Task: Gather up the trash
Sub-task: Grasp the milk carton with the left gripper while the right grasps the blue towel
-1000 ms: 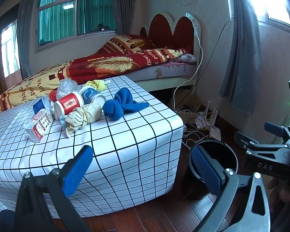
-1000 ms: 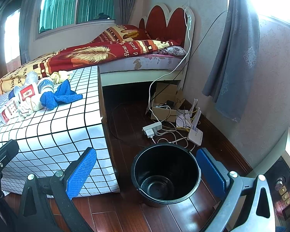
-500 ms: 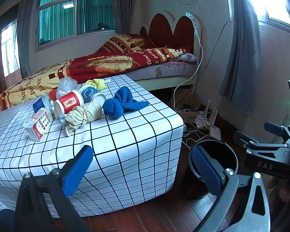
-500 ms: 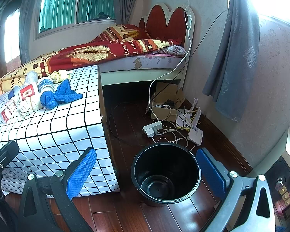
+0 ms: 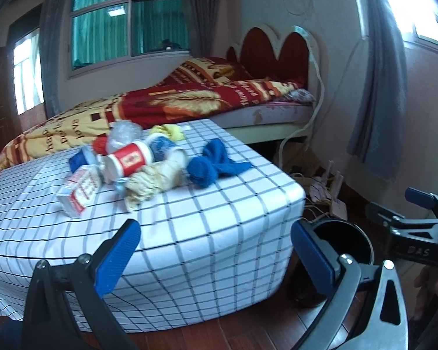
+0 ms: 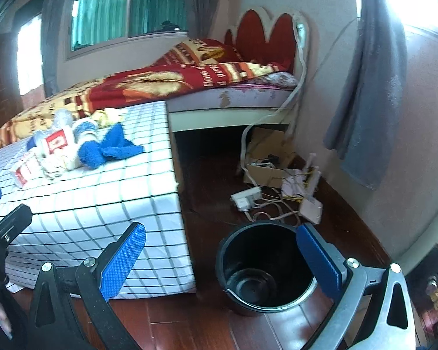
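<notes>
A pile of trash lies on the checked table (image 5: 189,221): a red-and-white cup (image 5: 130,162), a small red-and-white carton (image 5: 78,191), a beige crumpled rag (image 5: 151,180), a blue cloth (image 5: 216,167), a clear plastic wrapper (image 5: 122,132) and a yellow scrap (image 5: 168,131). A black bin (image 6: 265,268) stands empty on the floor right of the table. My left gripper (image 5: 216,250) hangs open before the table's near edge, well short of the pile. My right gripper (image 6: 222,250) is open above the floor, by the bin's rim. The same pile shows in the right wrist view, with the blue cloth (image 6: 108,147) nearest.
A bed (image 5: 189,102) with a red and yellow blanket stands behind the table. A power strip, cables and a cardboard box (image 6: 265,169) lie on the wooden floor by the wall. Grey curtains (image 6: 365,102) hang at right. The right gripper (image 5: 417,224) shows in the left wrist view.
Both views have shifted and blurred slightly; the pile now sits a little higher and more central in the left view. Both grippers stay open and nothing was picked up.
</notes>
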`<state>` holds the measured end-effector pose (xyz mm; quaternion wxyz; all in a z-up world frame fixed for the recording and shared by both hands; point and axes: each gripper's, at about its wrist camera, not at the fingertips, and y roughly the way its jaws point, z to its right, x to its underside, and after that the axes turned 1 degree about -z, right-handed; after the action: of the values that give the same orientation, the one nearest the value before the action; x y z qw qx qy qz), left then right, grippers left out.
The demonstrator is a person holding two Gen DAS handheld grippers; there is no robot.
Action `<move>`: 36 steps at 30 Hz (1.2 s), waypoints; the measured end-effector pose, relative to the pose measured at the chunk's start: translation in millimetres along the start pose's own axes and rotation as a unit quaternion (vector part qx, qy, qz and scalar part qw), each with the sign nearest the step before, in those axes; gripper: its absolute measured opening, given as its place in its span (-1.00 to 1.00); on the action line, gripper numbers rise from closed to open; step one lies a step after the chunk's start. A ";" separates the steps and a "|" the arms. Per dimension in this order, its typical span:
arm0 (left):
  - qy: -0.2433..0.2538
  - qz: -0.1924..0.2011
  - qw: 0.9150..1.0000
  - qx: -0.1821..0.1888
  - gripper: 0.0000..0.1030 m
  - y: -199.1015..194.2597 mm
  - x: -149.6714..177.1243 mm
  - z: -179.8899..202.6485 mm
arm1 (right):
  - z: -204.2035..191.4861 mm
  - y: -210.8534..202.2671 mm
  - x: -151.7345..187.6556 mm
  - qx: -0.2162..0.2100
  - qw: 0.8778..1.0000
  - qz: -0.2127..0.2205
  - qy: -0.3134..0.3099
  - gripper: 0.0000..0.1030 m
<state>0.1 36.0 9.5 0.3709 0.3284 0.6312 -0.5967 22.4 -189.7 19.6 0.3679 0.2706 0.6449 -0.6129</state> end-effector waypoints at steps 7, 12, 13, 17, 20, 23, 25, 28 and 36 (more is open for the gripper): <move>-0.031 -0.006 0.999 -0.038 1.00 13.3 -5.4 -51.7 | -47.0 17.3 -21.5 -0.050 0.998 0.009 -0.039 1.00; -0.046 -0.018 0.996 -0.080 1.00 26.3 -7.8 -94.8 | -82.4 43.4 -36.5 -0.084 0.995 0.000 -0.055 1.00; -0.053 -0.018 0.995 -0.082 1.00 27.6 -8.1 -102.9 | -88.5 49.2 -38.5 -0.091 0.994 -0.002 -0.056 1.00; -0.079 -0.015 0.992 -0.102 1.00 38.0 -9.6 -140.0 | -120.4 81.1 -49.9 -0.110 0.992 -0.013 -0.065 0.96; -0.096 -0.022 0.989 -0.114 1.00 54.3 -10.1 -167.8 | -138.0 102.2 -59.5 -0.120 0.990 -0.024 -0.074 0.73; -0.105 -0.032 0.986 -0.123 0.96 70.7 -9.8 -188.9 | -156.2 124.0 -69.2 -0.129 0.987 -0.033 -0.085 0.66; -0.106 -0.034 0.986 -0.126 0.85 79.4 -10.1 -199.0 | -165.8 133.3 -74.0 -0.133 0.986 -0.034 -0.096 0.66; -0.114 -0.045 0.985 -0.122 0.77 96.7 -10.7 -210.6 | -179.3 147.4 -79.6 -0.132 0.984 -0.037 -0.115 0.60; -0.107 -0.079 0.987 -0.095 0.36 131.9 -10.7 -216.6 | -198.4 176.2 -91.1 -0.135 0.980 -0.055 -0.134 0.31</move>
<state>102.0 261.8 -45.8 0.4174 0.1755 0.6657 -0.5932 188.1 34.0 -15.6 0.4498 0.0981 0.6805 -0.5701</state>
